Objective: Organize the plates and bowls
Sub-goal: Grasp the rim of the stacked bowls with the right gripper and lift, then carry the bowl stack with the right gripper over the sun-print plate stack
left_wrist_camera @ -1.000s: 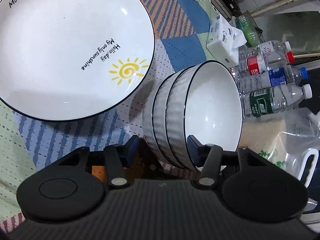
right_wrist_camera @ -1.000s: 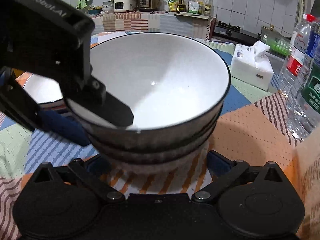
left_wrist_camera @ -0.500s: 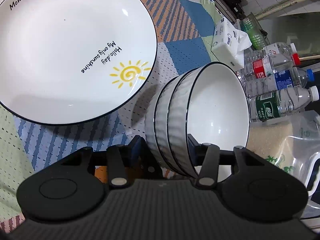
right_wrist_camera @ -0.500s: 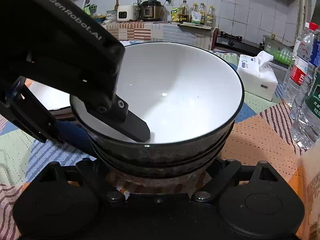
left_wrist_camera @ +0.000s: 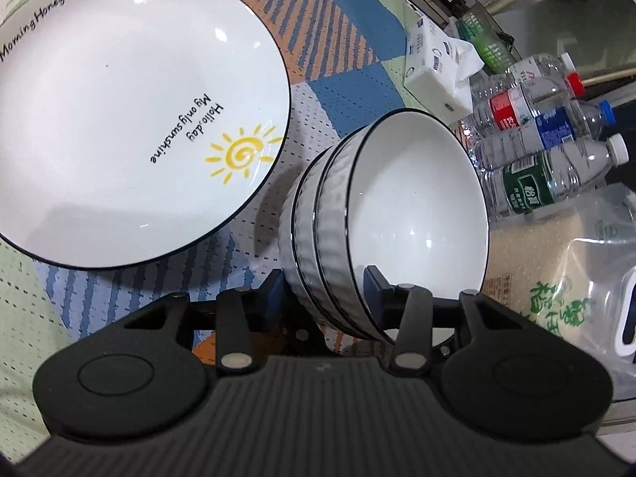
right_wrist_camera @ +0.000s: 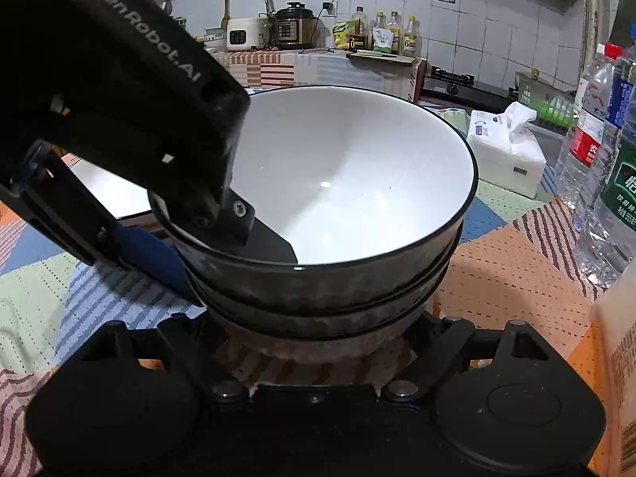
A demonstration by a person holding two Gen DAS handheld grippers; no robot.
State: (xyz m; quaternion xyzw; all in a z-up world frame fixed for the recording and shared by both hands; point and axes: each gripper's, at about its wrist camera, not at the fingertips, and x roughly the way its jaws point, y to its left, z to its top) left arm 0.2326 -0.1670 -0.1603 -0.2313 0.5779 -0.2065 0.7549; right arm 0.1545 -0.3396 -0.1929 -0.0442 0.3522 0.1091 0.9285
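Note:
A stack of three white ribbed bowls with black rims [left_wrist_camera: 397, 214] stands on the patchwork tablecloth. My left gripper [left_wrist_camera: 326, 290] is shut on the stack's rim, one finger inside the top bowl and one outside. In the right wrist view the stack [right_wrist_camera: 349, 198] fills the middle, with the left gripper's body [right_wrist_camera: 119, 111] clamped on its left rim. My right gripper [right_wrist_camera: 314, 342] is open, its fingers spread to either side of the stack's base and mostly hidden under it. A large white plate [left_wrist_camera: 119, 119] with a yellow sun and lettering lies left of the bowls.
Several water bottles [left_wrist_camera: 548, 159] lie right of the bowls, beside a bag of rice [left_wrist_camera: 556, 270]. A tissue pack [left_wrist_camera: 433, 63] sits behind them; it also shows in the right wrist view [right_wrist_camera: 505, 151]. A counter with cookers [right_wrist_camera: 294, 28] stands at the back.
My right gripper has moved in on the bowl stack until its fingers reach around the base. My left gripper keeps its grip on the rim; the stack has shifted slightly.

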